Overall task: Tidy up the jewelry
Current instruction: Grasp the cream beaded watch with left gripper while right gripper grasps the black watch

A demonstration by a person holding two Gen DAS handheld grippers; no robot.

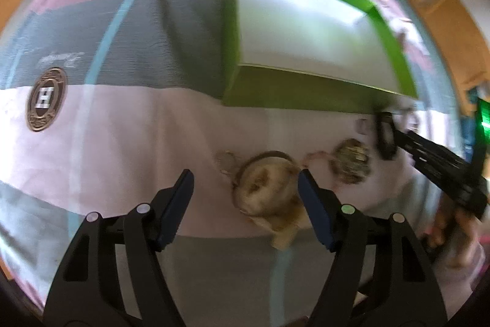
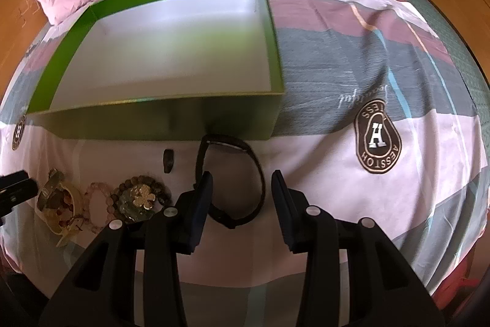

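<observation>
Green cardboard box [image 2: 153,121] with a pale interior lies open on the striped pink-and-grey bedspread [image 2: 398,57]. Right gripper [image 2: 242,198] hovers low, jaws wide, straddling one side of the black band bracelet [image 2: 260,173] lying at 12 o'clock before it. Left gripper [image 1: 245,195], jaws wide and holding nothing, angles down over a blurred cream bangle [image 1: 263,189], perhaps shell; a dark beaded bracelet [image 1: 352,164] sits at 2 o'clock.
</observation>
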